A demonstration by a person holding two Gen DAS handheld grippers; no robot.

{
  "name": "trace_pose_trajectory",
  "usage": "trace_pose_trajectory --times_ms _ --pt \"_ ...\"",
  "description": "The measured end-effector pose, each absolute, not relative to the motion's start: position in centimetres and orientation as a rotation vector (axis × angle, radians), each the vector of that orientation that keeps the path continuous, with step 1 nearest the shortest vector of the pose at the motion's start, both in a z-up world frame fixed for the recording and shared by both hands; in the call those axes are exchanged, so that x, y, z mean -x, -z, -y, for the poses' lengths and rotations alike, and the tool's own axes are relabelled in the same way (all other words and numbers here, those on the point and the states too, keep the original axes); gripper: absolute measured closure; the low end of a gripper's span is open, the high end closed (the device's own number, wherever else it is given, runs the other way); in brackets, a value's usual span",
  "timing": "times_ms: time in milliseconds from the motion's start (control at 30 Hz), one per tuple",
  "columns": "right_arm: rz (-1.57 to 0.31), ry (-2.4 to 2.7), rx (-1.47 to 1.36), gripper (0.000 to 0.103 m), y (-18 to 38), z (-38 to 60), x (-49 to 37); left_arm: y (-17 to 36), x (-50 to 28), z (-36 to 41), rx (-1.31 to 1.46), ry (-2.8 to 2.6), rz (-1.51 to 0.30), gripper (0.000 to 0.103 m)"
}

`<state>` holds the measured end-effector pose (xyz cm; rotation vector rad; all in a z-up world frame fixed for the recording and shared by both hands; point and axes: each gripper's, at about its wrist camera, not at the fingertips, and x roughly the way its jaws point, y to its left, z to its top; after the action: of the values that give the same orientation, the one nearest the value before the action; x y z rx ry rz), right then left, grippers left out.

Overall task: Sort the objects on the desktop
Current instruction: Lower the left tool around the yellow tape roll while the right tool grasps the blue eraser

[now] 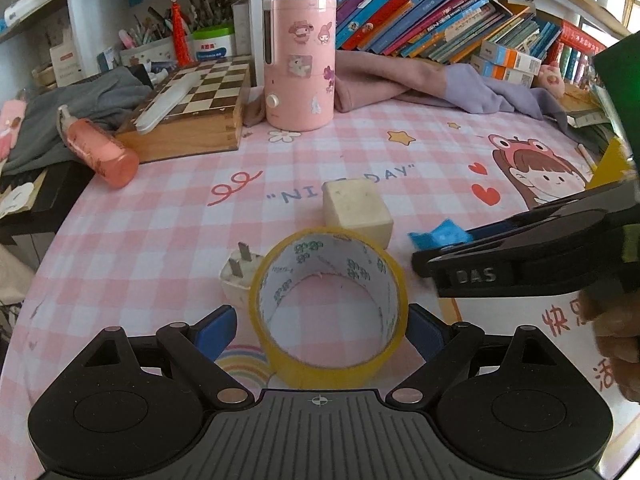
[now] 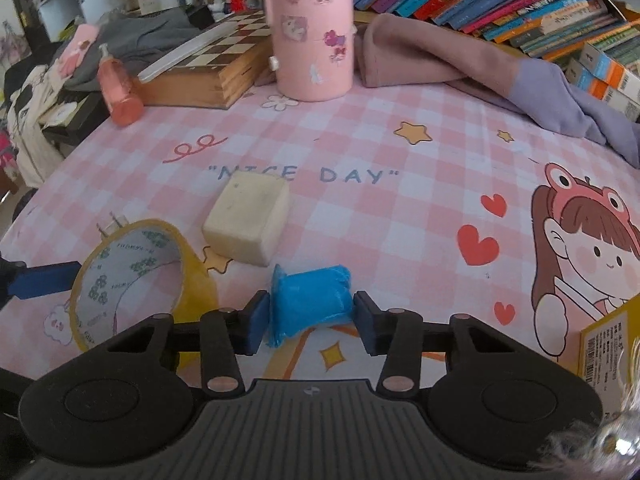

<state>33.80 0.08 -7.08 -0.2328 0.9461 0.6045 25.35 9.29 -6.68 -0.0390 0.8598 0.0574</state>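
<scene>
Left gripper (image 1: 320, 330), jaws wide, straddles the yellow tape roll (image 1: 330, 306) standing on edge on the pink checked mat (image 1: 160, 220): light, rigid, best pinched across its flat rims. Right gripper (image 2: 309, 316) brackets the soft, crushable blue plastic-bag roll (image 2: 310, 300), pads touching or nearly so.

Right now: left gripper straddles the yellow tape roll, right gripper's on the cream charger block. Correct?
Not quite. The right gripper brackets the blue roll, not the cream charger block, per the right wrist view. The left gripper does straddle the yellow tape roll.
</scene>
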Motion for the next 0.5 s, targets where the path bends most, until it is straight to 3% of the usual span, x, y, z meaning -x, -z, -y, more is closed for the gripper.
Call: trace_pose_trajectory --times_ms 367,500 --pt "-0.914 -0.507 0.178 0.061 5.3 3.0 -33.8 7.5 -27.0 -9.1 0.065 -0.07 -0.87 0.011" --pt "-0.913 -0.497 0.167 0.061 4.8 3.6 -33.2 7.7 -26.9 -9.2 0.074 -0.069 -0.864 0.019"
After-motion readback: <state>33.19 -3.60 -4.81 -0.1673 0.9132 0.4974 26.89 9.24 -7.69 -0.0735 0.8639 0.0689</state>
